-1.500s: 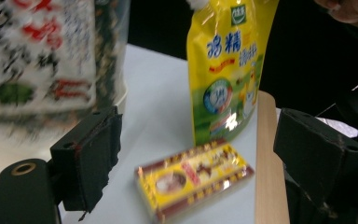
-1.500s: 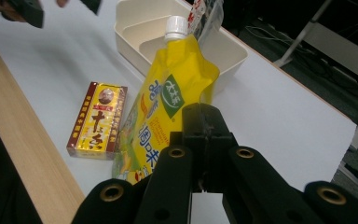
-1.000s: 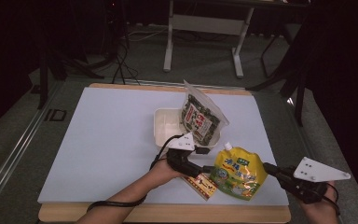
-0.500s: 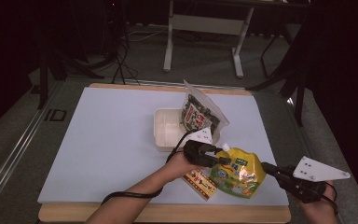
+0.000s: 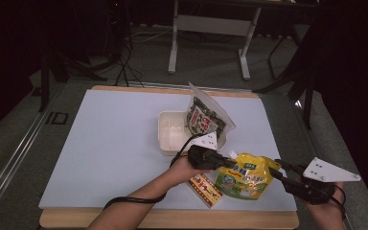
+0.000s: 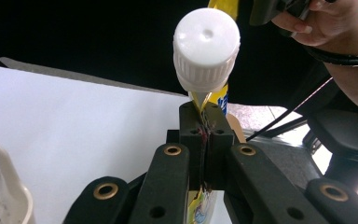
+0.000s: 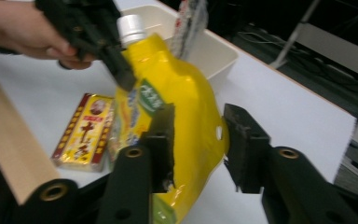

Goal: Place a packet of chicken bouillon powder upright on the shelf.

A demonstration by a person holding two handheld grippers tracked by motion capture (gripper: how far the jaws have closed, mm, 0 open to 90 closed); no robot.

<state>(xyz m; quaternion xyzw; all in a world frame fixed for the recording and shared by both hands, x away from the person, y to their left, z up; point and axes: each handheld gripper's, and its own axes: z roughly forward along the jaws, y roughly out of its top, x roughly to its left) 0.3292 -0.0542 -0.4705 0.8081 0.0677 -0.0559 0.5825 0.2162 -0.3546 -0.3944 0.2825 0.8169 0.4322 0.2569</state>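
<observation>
A yellow spouted pouch (image 5: 247,179) with a white cap (image 6: 206,49) lies near the table's front right, its top end raised. My left gripper (image 5: 227,163) has just closed and is shut on the pouch's top edge just below the cap (image 6: 206,119). My right gripper (image 5: 275,168) has just been opening. Its jaws stand apart on either side of the pouch's (image 7: 182,102) right corner, and the far pad is clear of it (image 7: 198,135). In the right gripper view the left gripper (image 7: 121,70) pinches the pouch beside the cap.
A flat red and yellow box (image 5: 206,190) lies by the front edge, left of the pouch. Behind them stands a white tub (image 5: 170,143) with a clear bag of dark snacks (image 5: 203,117) leaning in it. The white table top (image 5: 115,143) stretches away to the left.
The left gripper has moved right to the pouch's spout and closed on its top edge. The right gripper's jaws have come apart at the pouch's right corner, and the hand kept its place.
</observation>
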